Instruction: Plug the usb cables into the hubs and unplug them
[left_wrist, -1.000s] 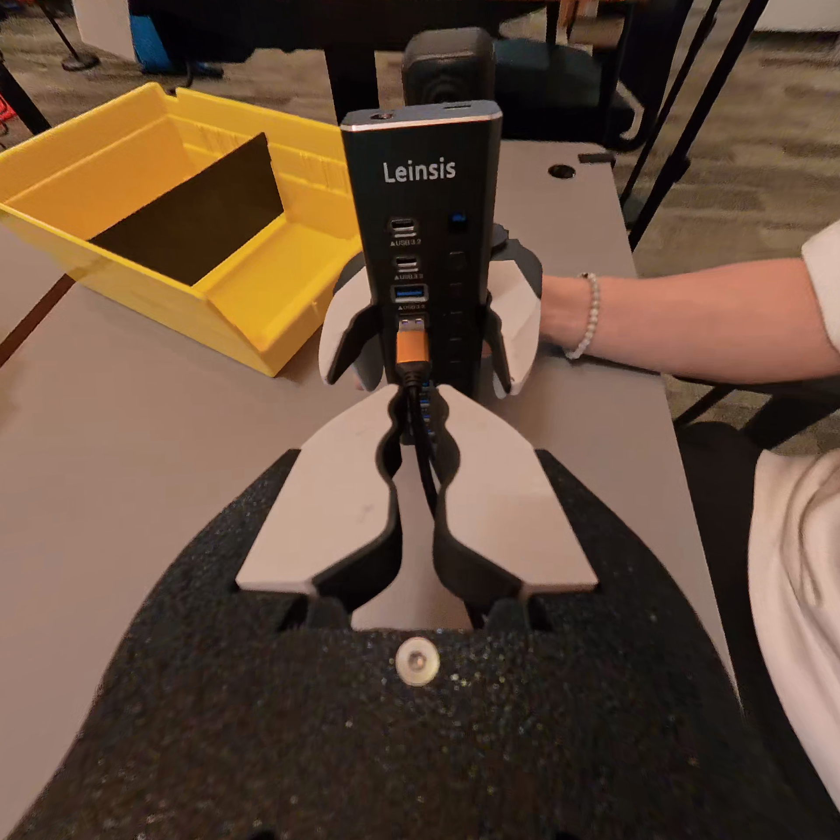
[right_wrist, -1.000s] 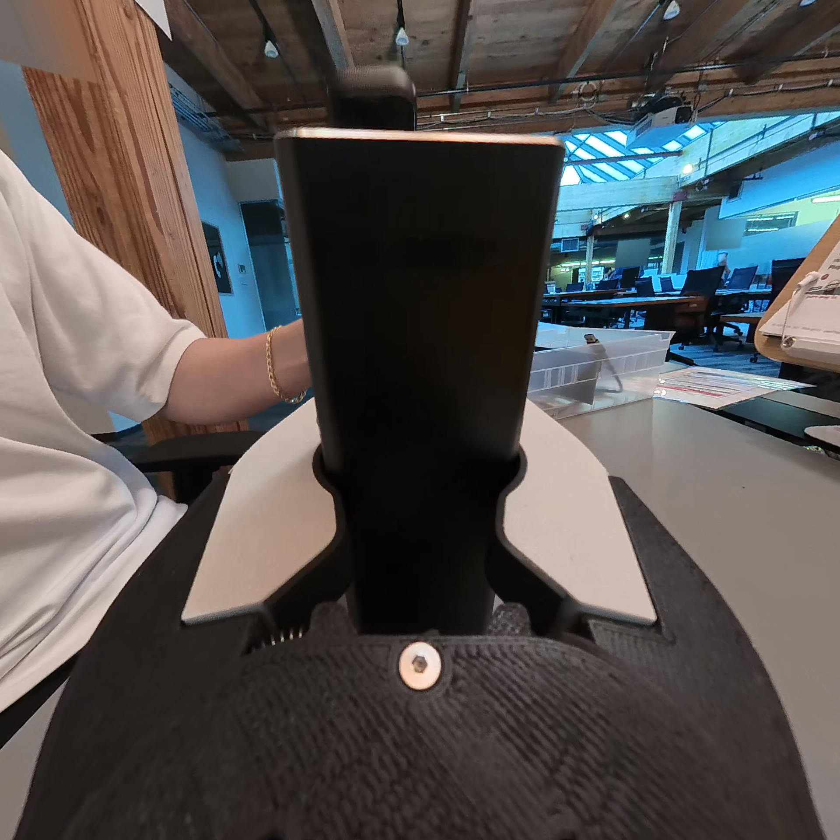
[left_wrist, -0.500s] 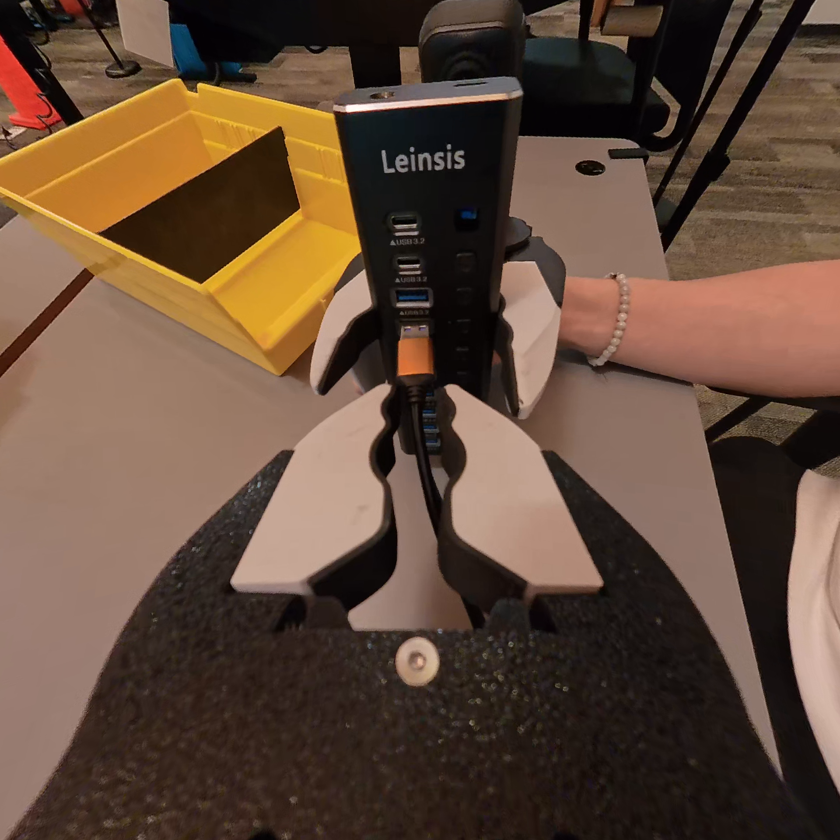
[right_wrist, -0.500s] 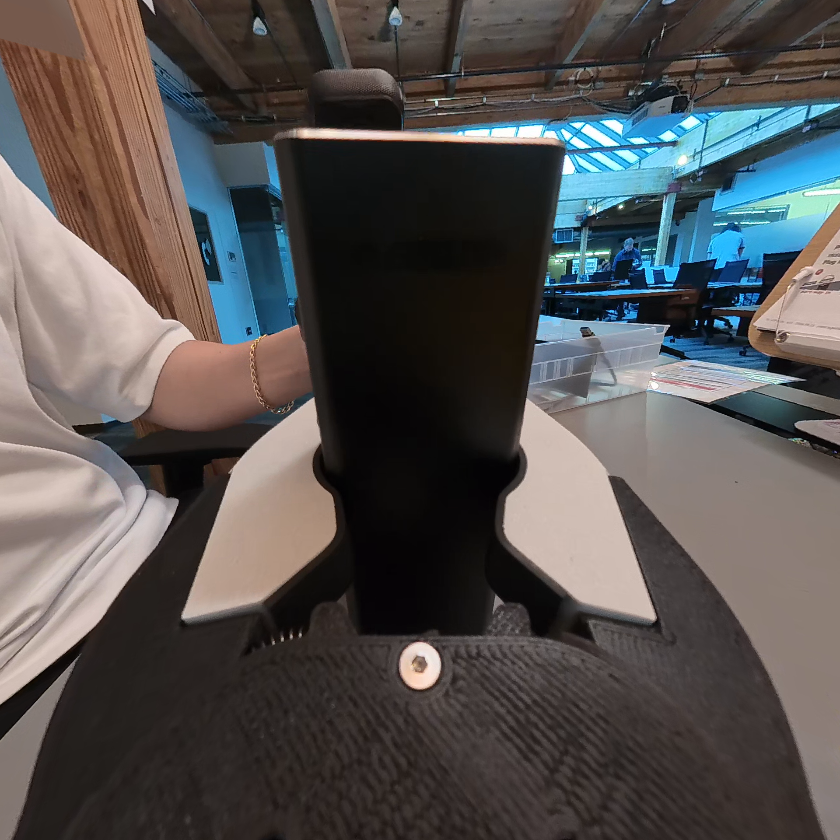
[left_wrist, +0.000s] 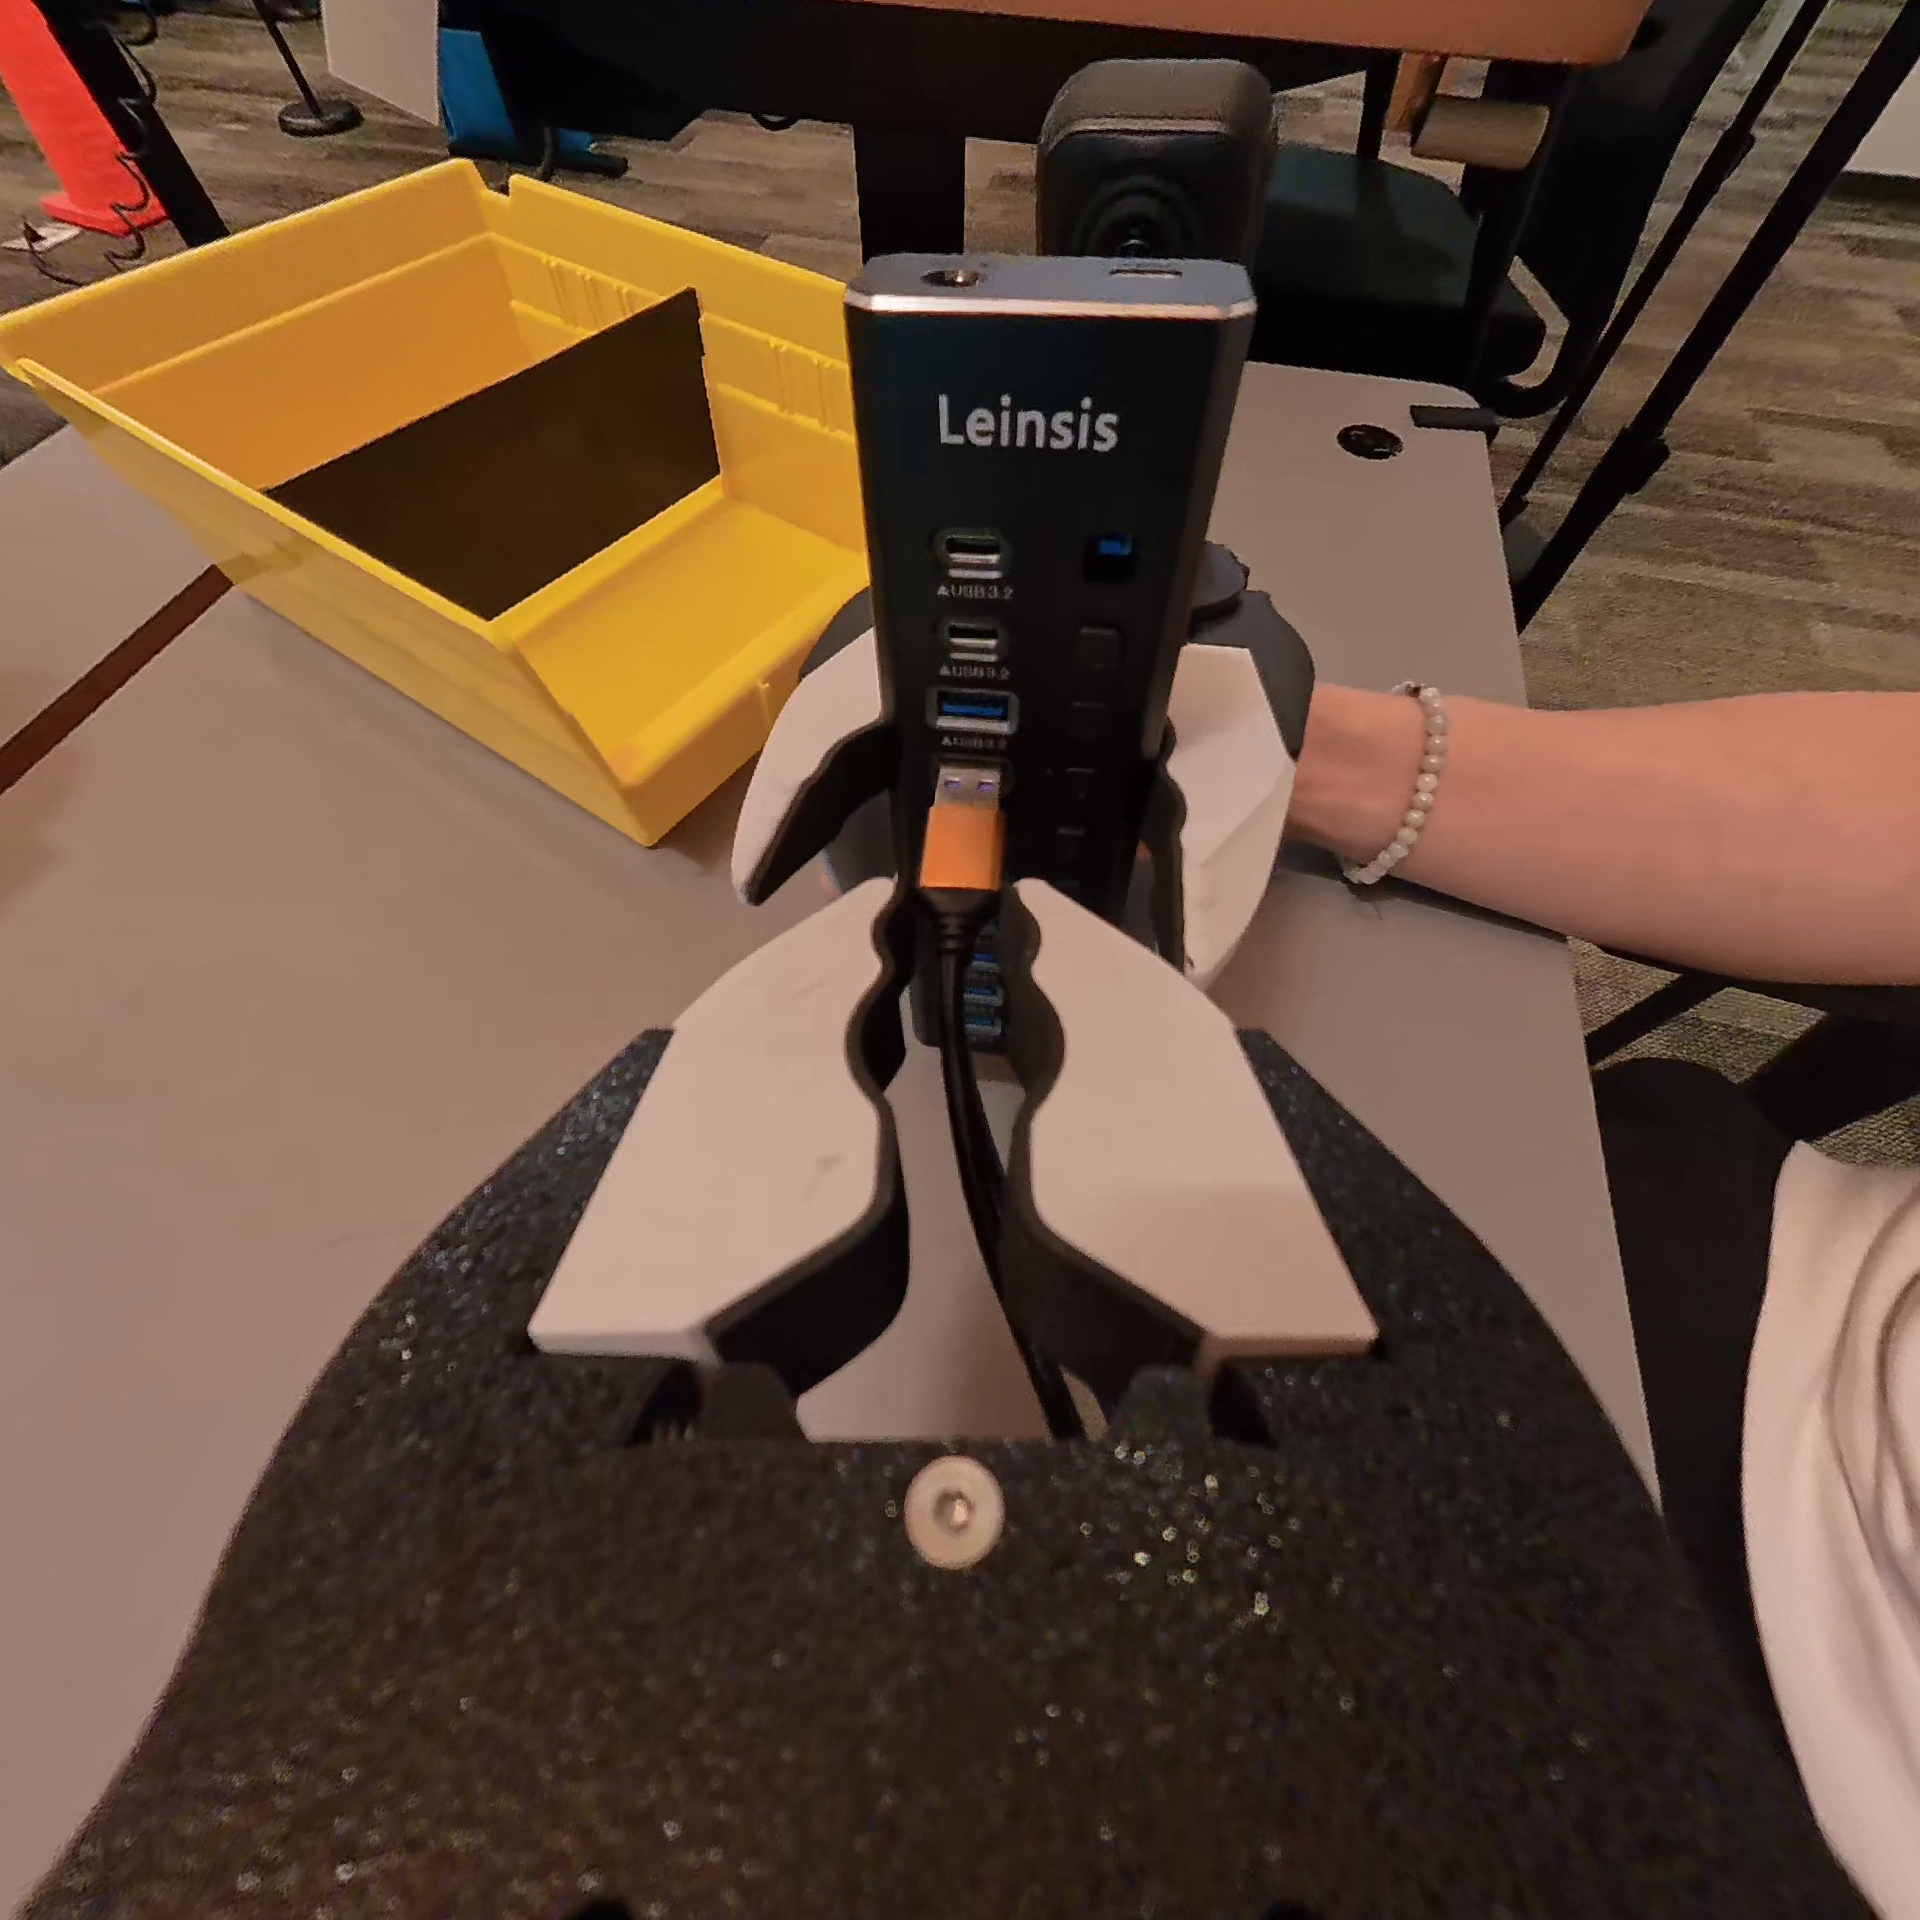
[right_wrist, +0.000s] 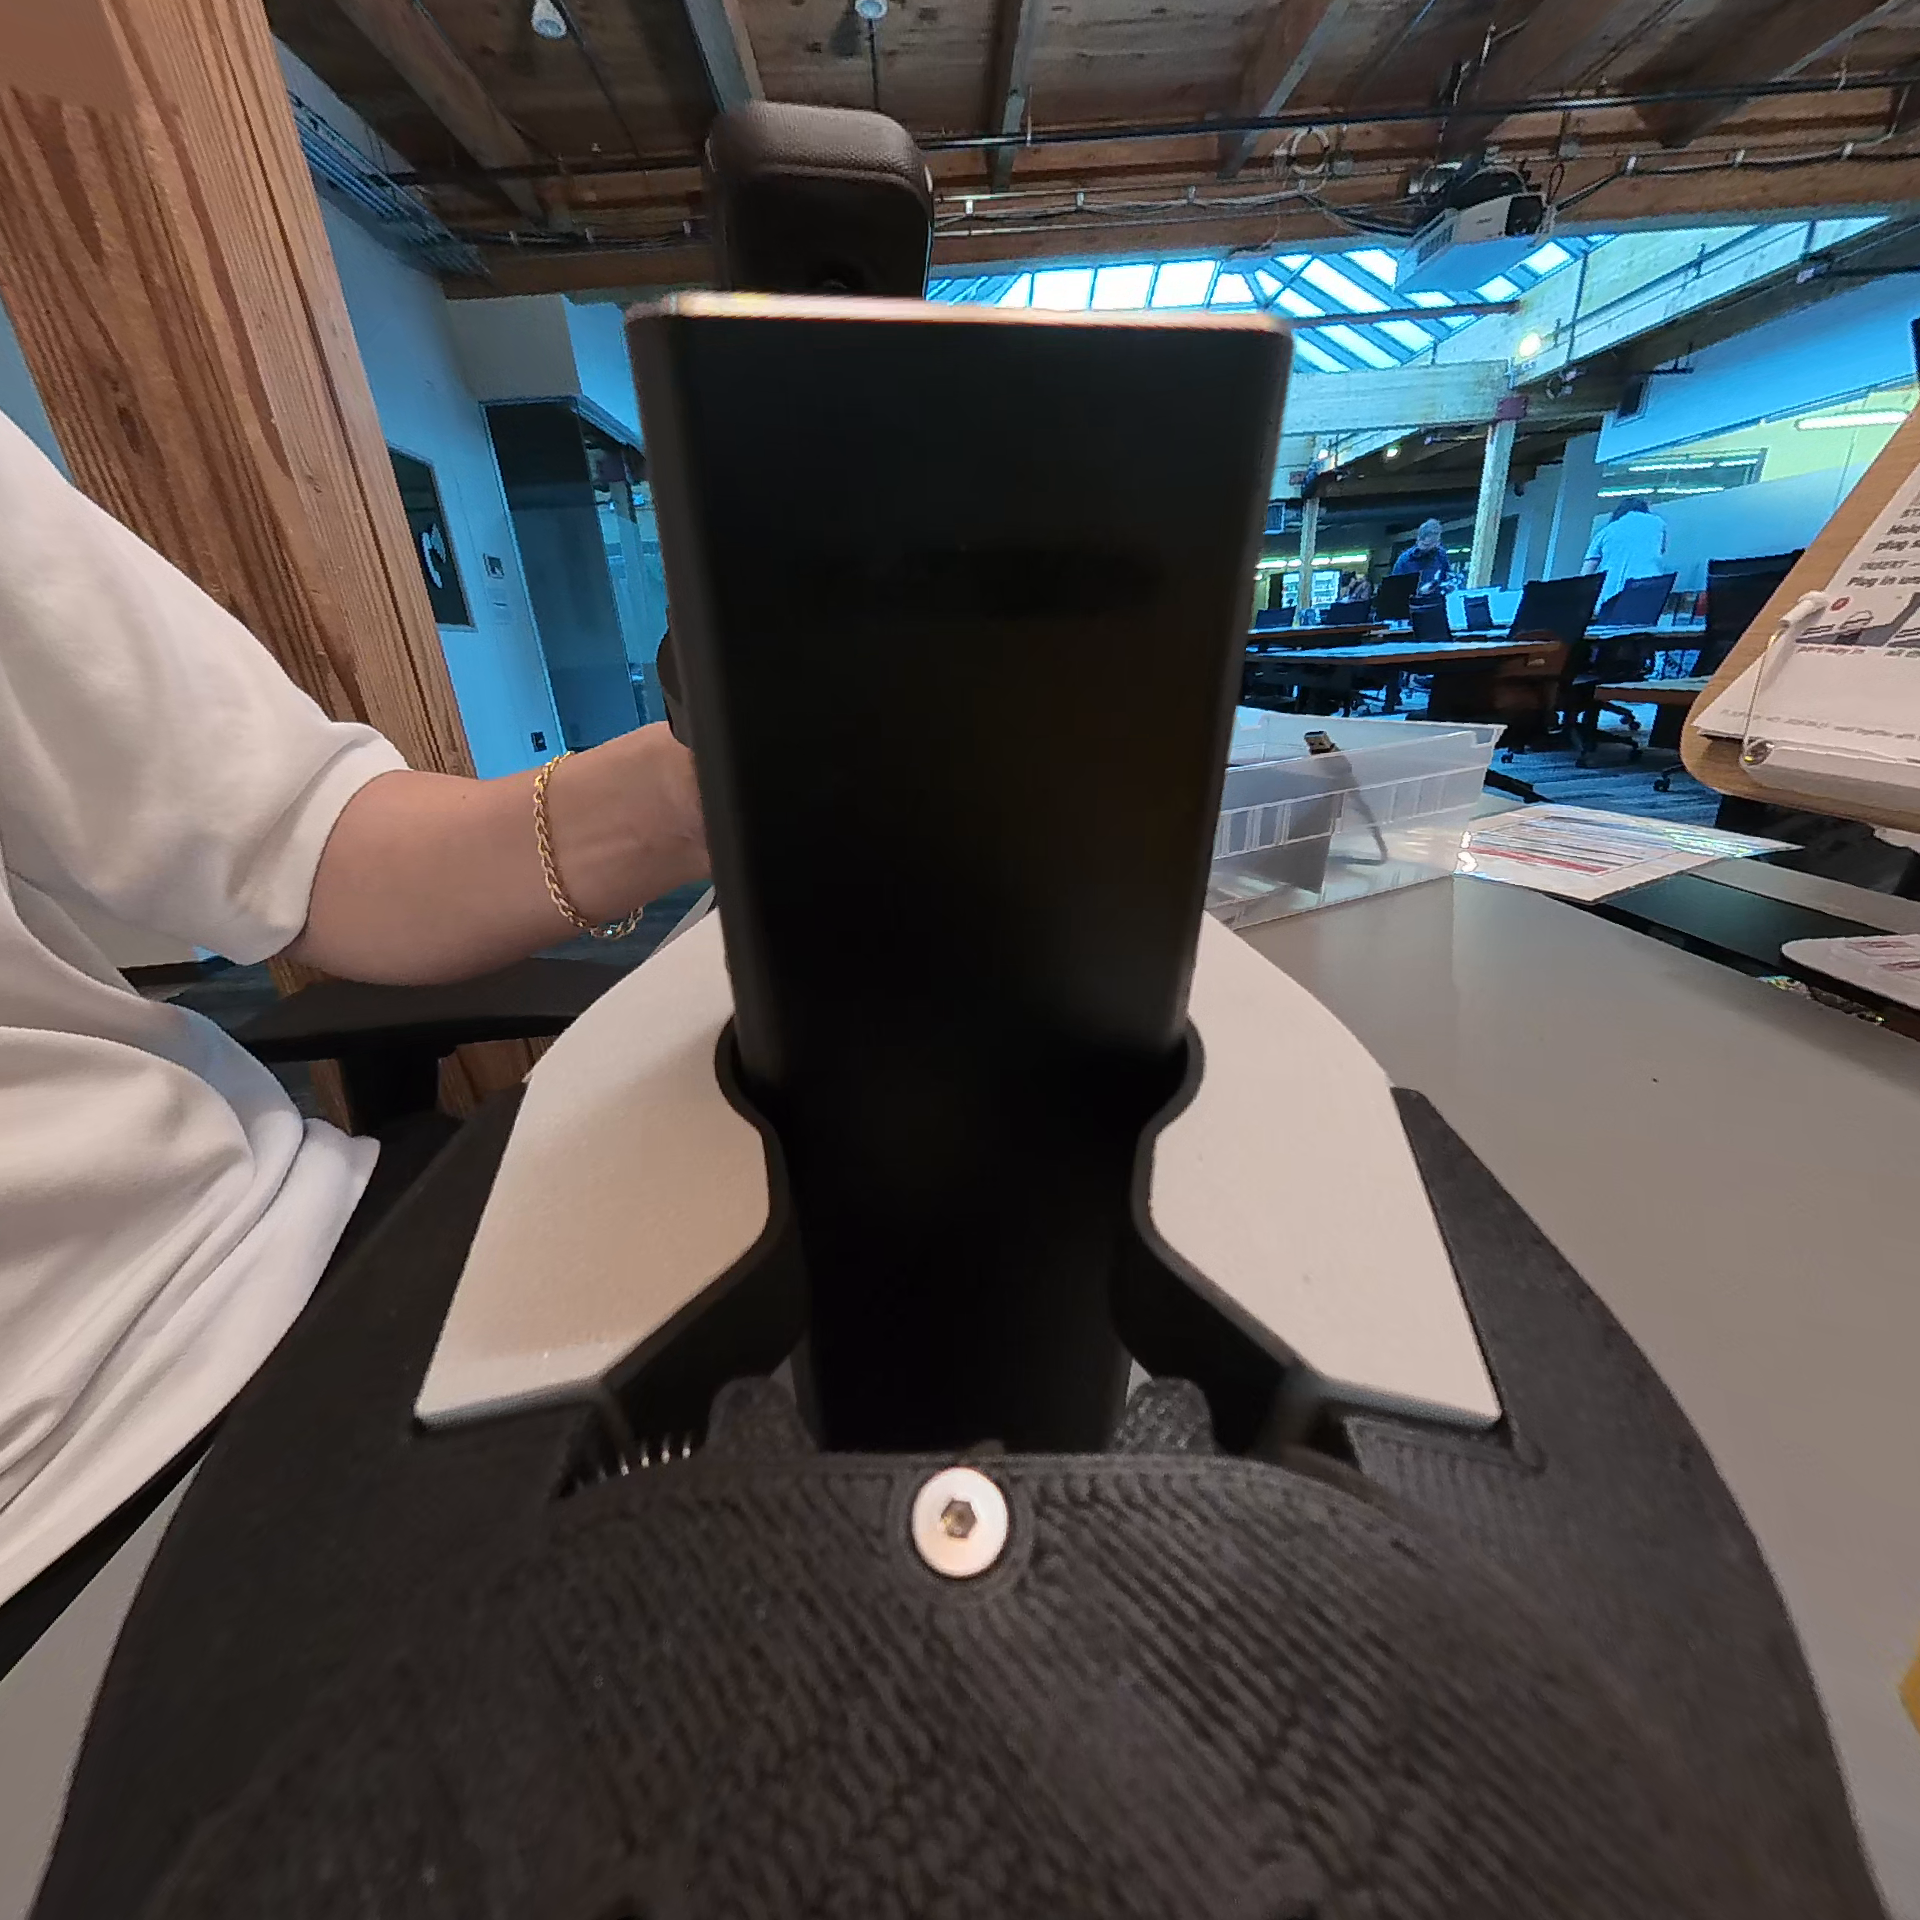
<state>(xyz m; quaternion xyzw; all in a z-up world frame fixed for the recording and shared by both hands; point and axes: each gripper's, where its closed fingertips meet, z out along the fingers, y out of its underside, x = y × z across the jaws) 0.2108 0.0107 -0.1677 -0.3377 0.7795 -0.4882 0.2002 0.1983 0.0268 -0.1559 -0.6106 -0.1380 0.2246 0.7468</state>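
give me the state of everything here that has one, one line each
usb hub: upright, gripped at its sides
usb plug: at a port, metal tip showing, not fully seated
cable: runs back between the left claw's fingers
left claw: shut on cable
right claw: shut on usb hub
yellow bin: holds only a black divider

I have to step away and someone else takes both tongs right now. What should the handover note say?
Right tongs: shut on the black USB hub, holding it upright above the grey table.
Left tongs: closed around the black cable just behind its orange plug.
Plug: its metal tip sits at the hub's fourth port from the top, with much of the metal showing, so it is not fully seated. Whether it is going in or coming out cannot be told from here.
The upper three ports look empty; the yellow bin stands to the side.
Left: finish this plug and unplug.
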